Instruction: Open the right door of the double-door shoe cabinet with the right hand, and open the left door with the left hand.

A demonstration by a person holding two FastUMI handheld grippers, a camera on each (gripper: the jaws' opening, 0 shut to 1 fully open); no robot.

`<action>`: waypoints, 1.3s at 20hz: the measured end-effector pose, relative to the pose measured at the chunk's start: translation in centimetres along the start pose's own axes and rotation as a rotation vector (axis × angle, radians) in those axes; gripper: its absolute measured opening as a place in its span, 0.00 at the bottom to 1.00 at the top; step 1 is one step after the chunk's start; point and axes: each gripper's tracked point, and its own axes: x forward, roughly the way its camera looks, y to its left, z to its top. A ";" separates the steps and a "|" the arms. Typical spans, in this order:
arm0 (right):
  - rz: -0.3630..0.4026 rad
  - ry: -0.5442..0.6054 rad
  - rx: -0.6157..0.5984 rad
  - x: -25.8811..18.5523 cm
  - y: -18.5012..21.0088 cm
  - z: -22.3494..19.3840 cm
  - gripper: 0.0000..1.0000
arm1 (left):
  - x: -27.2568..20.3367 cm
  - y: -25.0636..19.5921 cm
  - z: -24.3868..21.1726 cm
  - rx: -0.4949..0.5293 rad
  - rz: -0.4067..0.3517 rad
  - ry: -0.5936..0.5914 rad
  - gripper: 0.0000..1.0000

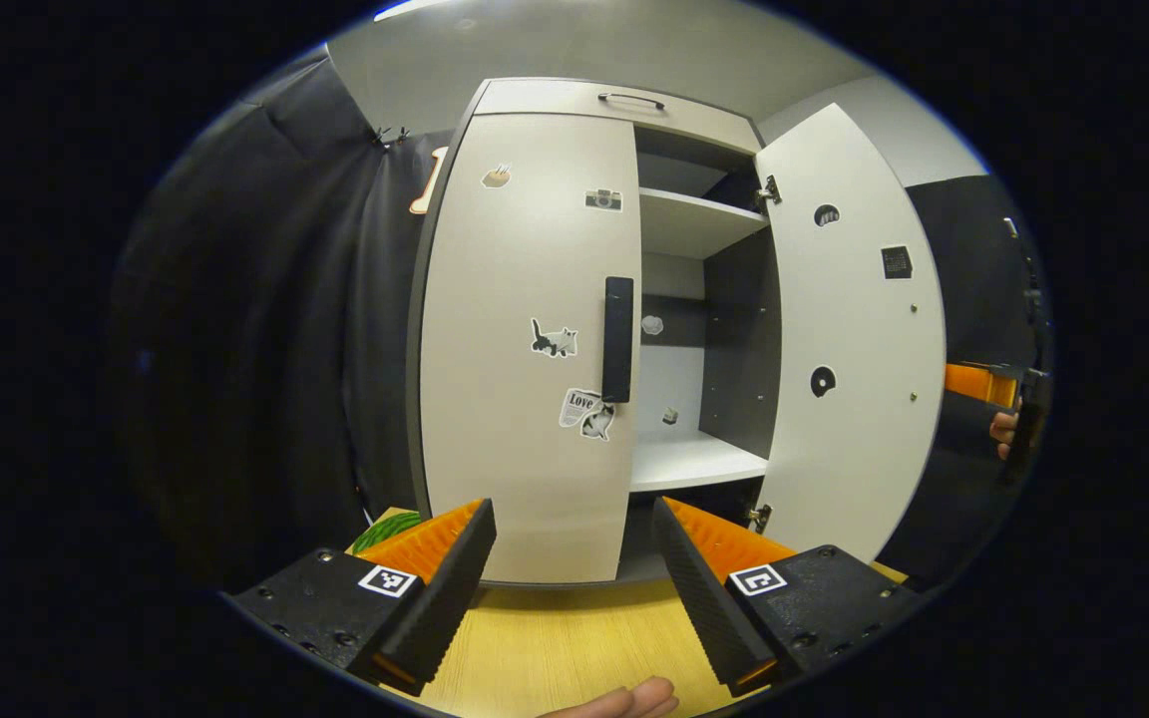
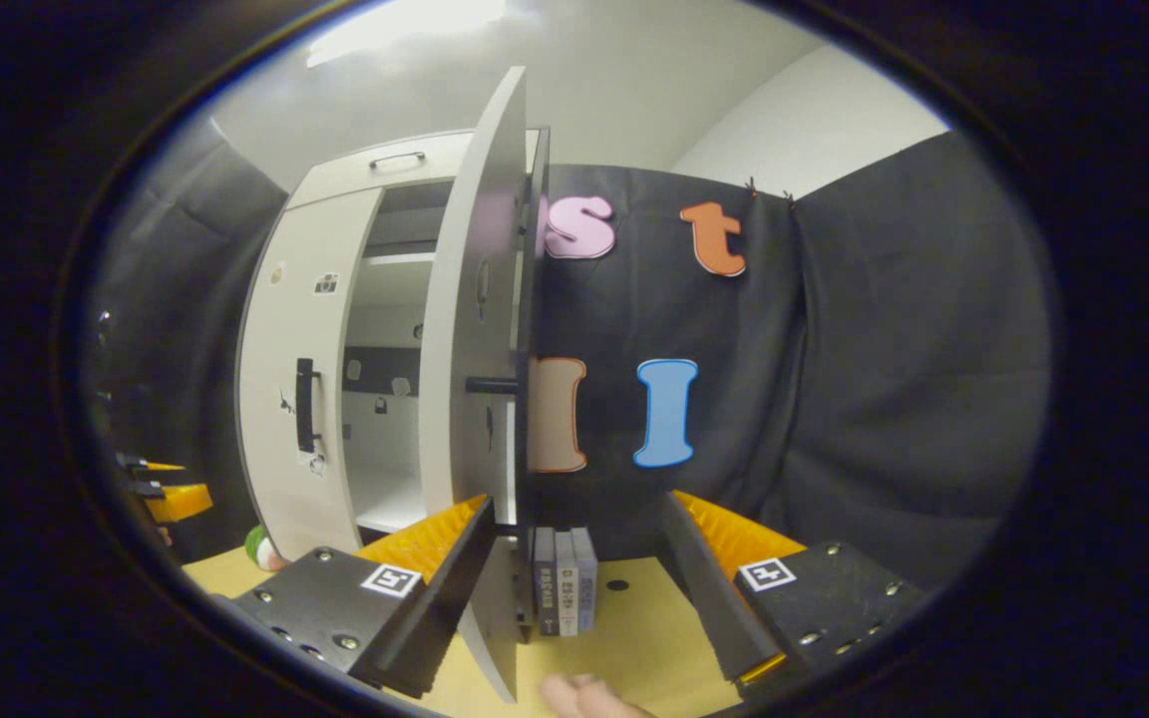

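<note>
Spread wide and holding nothing: left gripper (image 1: 574, 558), low over wooden table (image 1: 555, 638), facing shoe cabinet (image 1: 574, 329). Left door (image 1: 525, 339) shut; right door (image 1: 849, 339) swung open. Best approach: line up jaws either side of left door handle (image 1: 618, 339), close, then pull along the hinge arc, not straight back. Right gripper view adds: right gripper (image 2: 574, 563) gaping, empty, straddling right door edge without contact; small boxes (image 2: 563, 578) beside cabinet base; right door handle (image 2: 491, 385) end-on.

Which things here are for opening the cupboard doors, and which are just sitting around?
For the job:
left door, shut
its handle
right door, open
left gripper, open
right gripper, open

Just sitting around:
stickers
books
wooden table
</note>
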 end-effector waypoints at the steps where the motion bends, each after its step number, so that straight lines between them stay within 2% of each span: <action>1: 0.010 -0.011 0.012 -0.5 0.6 0.0 0.96 | 0.6 -0.2 0.3 0.005 0.002 -0.001 0.98; 2: 0.004 -0.010 0.030 -1.2 1.0 -0.3 1.00 | 1.3 -0.4 0.6 0.008 -0.001 0.001 0.98; 3: 0.004 -0.010 0.047 -1.8 1.4 -0.5 0.96 | 2.1 -0.5 1.1 0.009 -0.003 0.000 0.96; 5: 0.016 0.001 0.063 -3.4 2.4 -1.2 0.96 | 3.8 -0.9 2.1 0.015 -0.012 -0.010 0.98; 6: 0.019 0.010 0.071 -4.4 2.9 -1.6 1.00 | 4.9 -1.1 2.9 0.024 -0.009 -0.025 0.98; 8: 0.035 0.029 0.103 -6.0 4.1 -2.5 1.00 | 6.9 -0.9 3.7 0.053 0.013 -0.016 0.98; 9: 0.044 0.038 0.117 -6.7 4.7 -2.9 0.96 | 7.9 -1.1 4.3 0.052 0.017 -0.018 0.98; 10: 0.054 0.034 0.125 -7.5 5.2 -3.0 1.00 | 8.9 -1.4 4.8 0.047 0.013 -0.015 0.98; 11: 0.061 0.028 0.132 -8.1 5.6 -3.1 0.96 | 9.7 -1.7 5.3 0.037 0.009 -0.017 0.98; 13: 0.073 0.021 0.147 -8.9 6.6 -3.3 1.00 | 11.5 -1.8 6.4 0.019 0.013 -0.021 0.96; 17: 0.093 -0.011 0.194 -11.0 8.8 -3.2 0.96 | 14.4 -2.6 7.9 0.037 0.005 -0.032 0.98; 20: 0.115 -0.017 0.206 -12.1 10.9 -3.4 0.96 | 16.0 -2.3 8.8 0.059 0.049 -0.047 0.97; 22: 0.129 -0.017 0.189 -12.8 12.3 -3.6 1.00 | 16.9 -1.9 9.3 0.080 0.087 -0.056 0.95; 24: 0.131 -0.028 0.173 -13.5 13.4 -3.4 1.00 | 17.1 -2.4 9.4 0.087 0.091 -0.052 0.89; 25: 0.134 -0.034 0.175 -13.8 13.9 -3.2 1.00 | 17.0 -2.5 9.3 0.095 0.096 -0.042 0.82; 26: 0.141 -0.040 0.180 -14.3 14.3 -3.2 0.96 | 17.0 -3.2 9.5 0.085 0.074 -0.044 0.80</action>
